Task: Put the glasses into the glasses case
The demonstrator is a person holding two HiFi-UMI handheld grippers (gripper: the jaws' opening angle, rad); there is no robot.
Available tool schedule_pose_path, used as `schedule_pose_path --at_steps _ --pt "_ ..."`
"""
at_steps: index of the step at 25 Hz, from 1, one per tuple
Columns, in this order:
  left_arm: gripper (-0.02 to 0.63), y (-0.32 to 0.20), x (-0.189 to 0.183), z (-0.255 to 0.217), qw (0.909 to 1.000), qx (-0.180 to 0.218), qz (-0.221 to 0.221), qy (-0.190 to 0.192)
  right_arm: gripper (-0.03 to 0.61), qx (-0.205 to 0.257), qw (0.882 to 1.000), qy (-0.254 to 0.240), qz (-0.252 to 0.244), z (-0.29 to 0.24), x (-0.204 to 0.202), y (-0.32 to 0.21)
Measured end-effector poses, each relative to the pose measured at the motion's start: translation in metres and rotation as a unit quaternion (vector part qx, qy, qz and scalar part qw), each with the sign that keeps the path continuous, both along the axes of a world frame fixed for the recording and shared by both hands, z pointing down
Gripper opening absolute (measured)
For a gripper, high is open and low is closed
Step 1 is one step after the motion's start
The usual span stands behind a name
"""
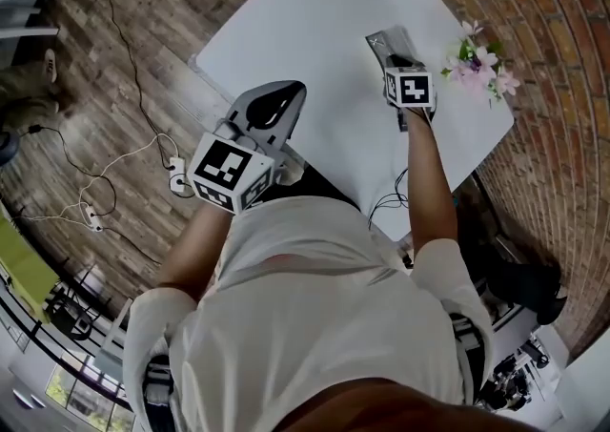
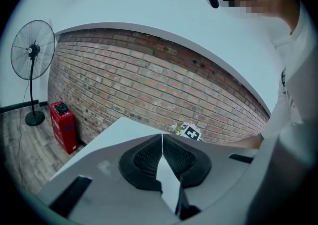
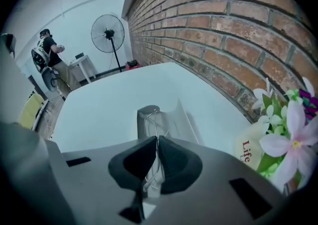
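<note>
Glasses: pinched in right gripper, held over open glasses case on worktop. Flowers noted at case's 3 o'clock. Left gripper: pressed together, nothing held.

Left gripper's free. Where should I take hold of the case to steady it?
Probably the case's long wall on the person's left, coming in from that side. The open lid stands along its right side, and the right gripper holds the glasses above it. The left gripper is shut, so open it first.
</note>
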State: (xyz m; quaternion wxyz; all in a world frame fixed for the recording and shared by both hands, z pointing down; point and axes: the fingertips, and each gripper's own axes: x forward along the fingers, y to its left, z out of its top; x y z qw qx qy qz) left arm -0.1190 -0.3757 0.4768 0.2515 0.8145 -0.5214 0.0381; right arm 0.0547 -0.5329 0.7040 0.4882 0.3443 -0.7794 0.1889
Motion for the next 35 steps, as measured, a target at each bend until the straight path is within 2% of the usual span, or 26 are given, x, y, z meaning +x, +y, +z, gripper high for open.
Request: schedule_pose_path --at_steps 2,4,6,12,18,23,31,35 --pt "0.018 0.0 -0.002 -0.001 1.0 0.001 -0.002 0.0 0.071 0.004 1.0 0.005 -0.001 -0.001 0.0 -0.001" --pt "0.018 0.0 -0.004 -0.002 1.0 0.002 -0.002 0.001 0.126 0.018 1.0 0.007 -0.007 -0.007 -0.001 -0.002" --pt "0.018 0.0 -0.004 -0.004 1.0 0.005 -0.001 0.001 0.132 0.043 0.999 -0.002 -0.008 -0.021 -0.002 -0.005" --pt "0.018 0.003 -0.004 -0.019 0.9995 0.028 0.012 0.006 0.066 0.133 0.987 -0.08 0.034 -0.114 0.005 0.0" --pt "0.018 0.011 0.0 -0.047 0.9972 0.065 0.036 0.011 0.052 0.208 0.962 -0.166 0.062 -0.218 0.015 0.036" --pt "0.018 0.02 0.008 -0.075 0.9924 0.105 0.063 0.013 0.051 0.291 0.928 -0.219 0.072 -0.307 0.026 0.081" --pt "0.018 0.058 0.018 -0.125 0.9804 0.173 0.092 0.013 0.051 0.375 0.884 -0.263 0.095 -0.365 0.043 0.174" --pt "0.018 0.084 0.021 -0.129 0.9773 0.185 0.102 0.015 0.051 0.385 0.882 -0.252 0.101 -0.364 0.048 0.213"
